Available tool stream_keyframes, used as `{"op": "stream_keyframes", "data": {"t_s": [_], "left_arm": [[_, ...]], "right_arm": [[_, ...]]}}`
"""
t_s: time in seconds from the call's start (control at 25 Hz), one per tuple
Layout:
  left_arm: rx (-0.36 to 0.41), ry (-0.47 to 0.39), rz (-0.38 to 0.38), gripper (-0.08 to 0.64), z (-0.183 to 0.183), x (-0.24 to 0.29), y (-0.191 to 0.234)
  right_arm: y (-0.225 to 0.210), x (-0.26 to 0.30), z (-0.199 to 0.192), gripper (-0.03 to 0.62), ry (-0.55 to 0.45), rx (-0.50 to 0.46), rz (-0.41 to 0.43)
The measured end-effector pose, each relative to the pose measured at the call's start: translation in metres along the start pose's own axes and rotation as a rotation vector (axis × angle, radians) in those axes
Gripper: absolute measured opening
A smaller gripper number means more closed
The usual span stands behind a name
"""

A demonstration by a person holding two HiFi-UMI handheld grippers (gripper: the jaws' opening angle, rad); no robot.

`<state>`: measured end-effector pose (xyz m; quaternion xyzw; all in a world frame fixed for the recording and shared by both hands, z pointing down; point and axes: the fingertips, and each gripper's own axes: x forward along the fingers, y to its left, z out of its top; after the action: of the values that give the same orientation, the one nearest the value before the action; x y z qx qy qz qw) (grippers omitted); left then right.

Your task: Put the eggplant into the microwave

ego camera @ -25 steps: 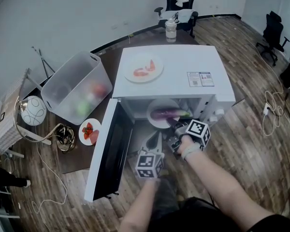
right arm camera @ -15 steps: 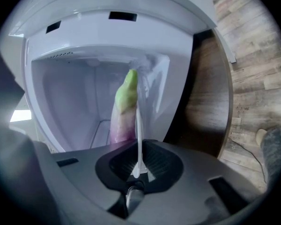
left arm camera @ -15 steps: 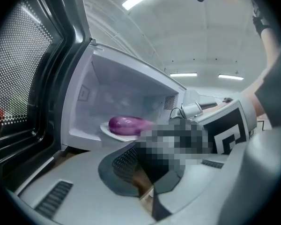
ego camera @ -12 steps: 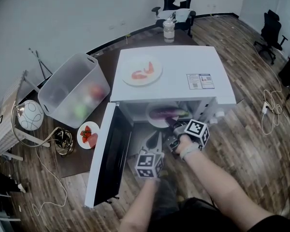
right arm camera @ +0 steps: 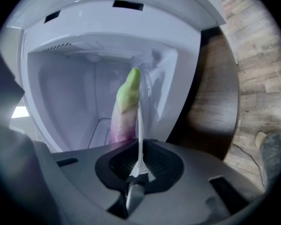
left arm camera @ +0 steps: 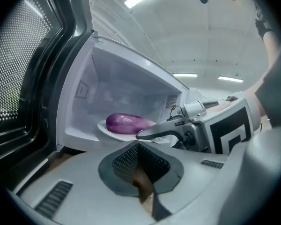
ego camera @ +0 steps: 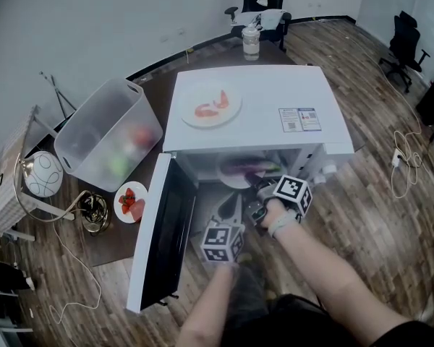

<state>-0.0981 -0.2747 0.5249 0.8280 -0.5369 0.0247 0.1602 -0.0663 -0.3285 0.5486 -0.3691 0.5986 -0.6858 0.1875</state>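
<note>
The purple eggplant (ego camera: 250,169) with its green stem end (right arm camera: 130,89) lies on a white plate (ego camera: 228,174) inside the open white microwave (ego camera: 267,121). My right gripper (ego camera: 259,191) reaches into the opening. The plate's thin rim (right arm camera: 139,135) sits between its jaws, which are opening. In the left gripper view the eggplant (left arm camera: 126,123) rests on the plate (left arm camera: 104,128), with the right gripper (left arm camera: 152,132) at the plate's near edge. My left gripper (ego camera: 231,210) hangs shut and holds nothing, just in front of the opening, beside the right one.
The microwave door (ego camera: 163,230) swings open to the left. A plate of red food (ego camera: 215,103) sits on the microwave's top. A clear bin (ego camera: 112,132), a strawberry plate (ego camera: 132,199) and a bottle (ego camera: 251,40) stand around it. Cables lie on the wooden floor.
Both grippers stay where they were; only the head view has shifted slightly.
</note>
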Motion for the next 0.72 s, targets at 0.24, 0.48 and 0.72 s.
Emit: {"op": "stream_keyframes", "data": {"t_s": [0.24, 0.48, 0.72], "left_arm": [[-0.011, -0.009, 0.004, -0.001, 0.002, 0.000, 0.002], [-0.013, -0.009, 0.007, 0.000, 0.002, 0.000, 0.003], [-0.009, -0.002, -0.002, -0.001, 0.002, 0.001, 0.003]], "right_arm": [[0.005, 0.000, -0.004, 0.044, 0.044, -0.062, 0.027], [0.006, -0.001, -0.009, 0.079, 0.074, -0.085, 0.040], [0.005, -0.005, -0.015, 0.104, 0.092, -0.081, 0.047]]}}
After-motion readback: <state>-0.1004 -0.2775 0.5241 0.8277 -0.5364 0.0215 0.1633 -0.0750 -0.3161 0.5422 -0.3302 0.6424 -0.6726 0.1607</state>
